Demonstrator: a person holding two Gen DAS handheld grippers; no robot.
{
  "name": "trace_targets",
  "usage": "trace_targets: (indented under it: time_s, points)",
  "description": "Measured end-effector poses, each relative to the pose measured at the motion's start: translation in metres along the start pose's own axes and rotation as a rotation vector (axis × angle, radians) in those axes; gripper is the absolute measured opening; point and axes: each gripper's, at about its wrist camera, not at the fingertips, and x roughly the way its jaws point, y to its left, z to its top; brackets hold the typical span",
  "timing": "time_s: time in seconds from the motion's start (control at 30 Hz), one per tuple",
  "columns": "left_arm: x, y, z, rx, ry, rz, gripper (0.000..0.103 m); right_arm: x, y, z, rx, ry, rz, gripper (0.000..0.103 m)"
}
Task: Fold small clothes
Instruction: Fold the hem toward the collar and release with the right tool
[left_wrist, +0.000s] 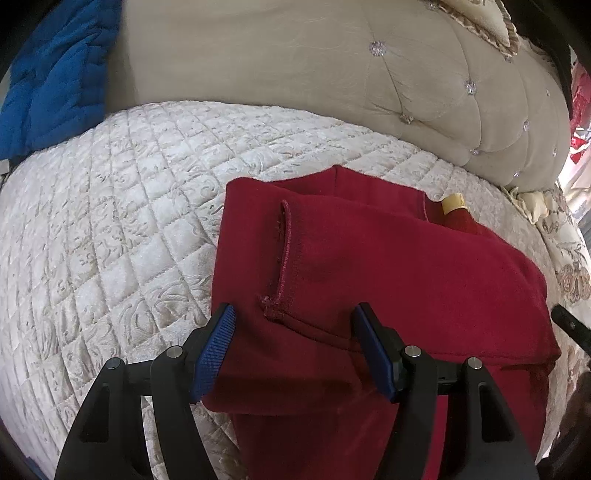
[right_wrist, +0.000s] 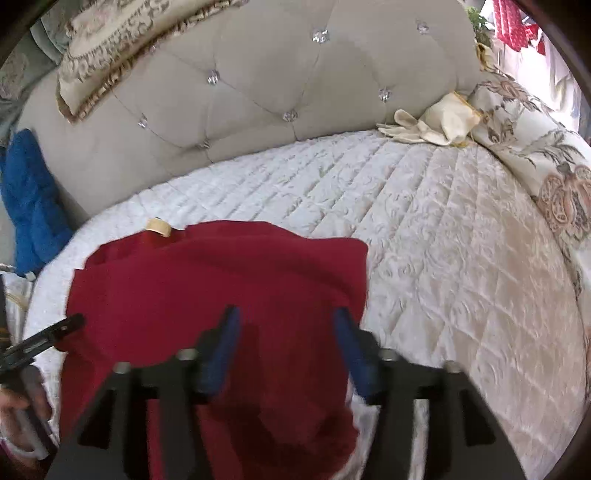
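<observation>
Red garment lay part-folded on quilted sofa cover, directly under and ahead of both tongs. Left gripper hung released, jaws apart over seam, nothing pinched. Right gripper likewise spread, blurred, no cloth between pads. Long axis seemingly ran from me toward backrest. I judged both hands about equally near, left at near-left edge.

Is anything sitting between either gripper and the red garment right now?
Nothing visible. The red garment lies on the quilt, directly under the open left gripper and right gripper, with no object between.
</observation>
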Motion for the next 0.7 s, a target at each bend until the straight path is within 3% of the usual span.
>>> trace_targets:
  time_s: [0.33,0.5,0.7]
  points:
    - [-0.015,-0.004,-0.009,-0.001,-0.028,-0.007,0.045,-0.017,0.002,-0.029,-0.024,0.03,-0.04,0.064]
    - [-0.018,-0.003,-0.012,0.013,-0.03,0.016,0.045,-0.002,0.0,-0.043,-0.075,0.081,-0.133,0.063]
    - [-0.011,0.001,-0.017,0.007,-0.014,0.051,0.045,-0.01,-0.003,-0.05,-0.04,0.071,-0.133,0.062]
